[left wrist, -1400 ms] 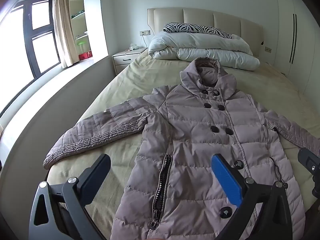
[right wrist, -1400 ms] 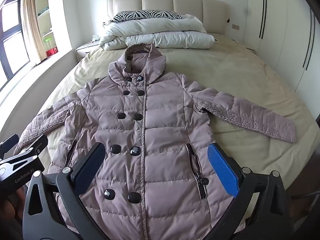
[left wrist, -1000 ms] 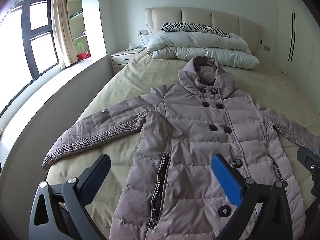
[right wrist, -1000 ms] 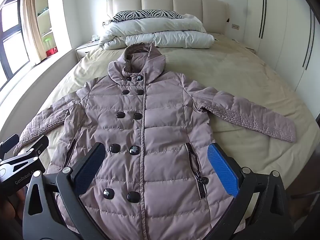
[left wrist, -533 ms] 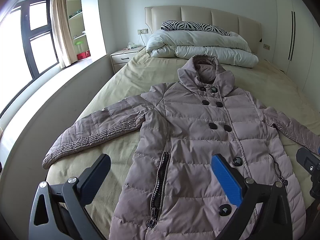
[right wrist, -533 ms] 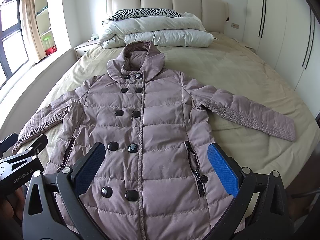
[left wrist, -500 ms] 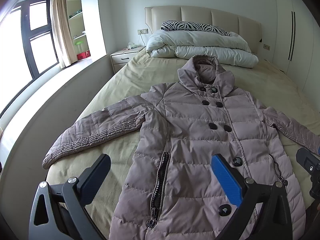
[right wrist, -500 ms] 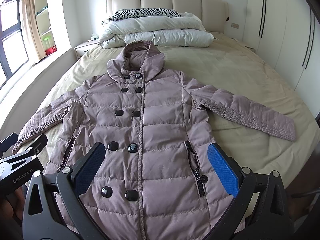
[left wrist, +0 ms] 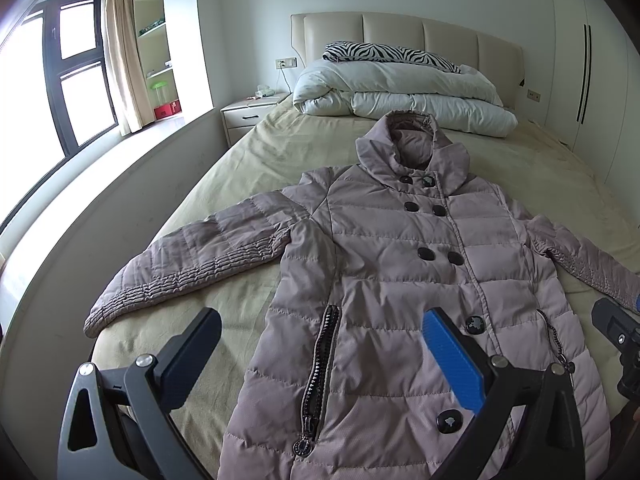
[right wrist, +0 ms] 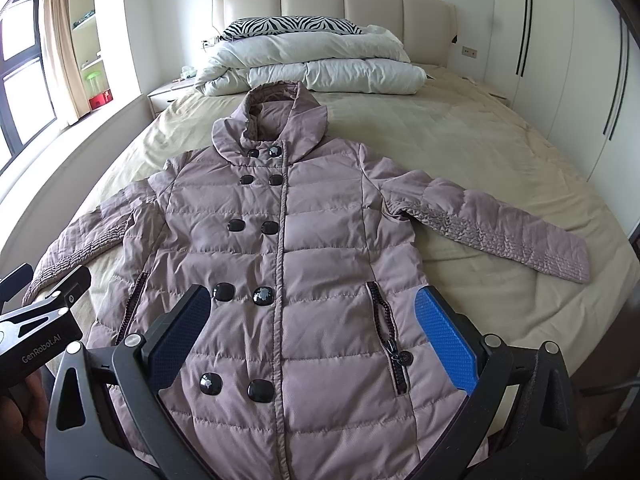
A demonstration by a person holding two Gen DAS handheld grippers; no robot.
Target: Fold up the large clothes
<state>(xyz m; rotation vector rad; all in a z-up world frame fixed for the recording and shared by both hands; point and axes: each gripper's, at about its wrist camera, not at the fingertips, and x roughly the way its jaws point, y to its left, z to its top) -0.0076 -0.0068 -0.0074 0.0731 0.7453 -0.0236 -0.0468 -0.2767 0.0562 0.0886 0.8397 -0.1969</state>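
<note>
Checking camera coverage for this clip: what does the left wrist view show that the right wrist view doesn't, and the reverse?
Only the left wrist view shows the coat's left sleeve in full down to its cuff, plus the big window.

Only the right wrist view shows the right sleeve whole to its cuff, and all ten buttons.

Both show the quilted coat lying flat and buttoned on the bed, the folded duvet, the zebra pillow, and both grippers, left and right, open above the hem.

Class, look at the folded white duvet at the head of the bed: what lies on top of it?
A zebra-striped pillow lies on the white duvet. Its underside and anything beneath the duvet are covered.
</note>
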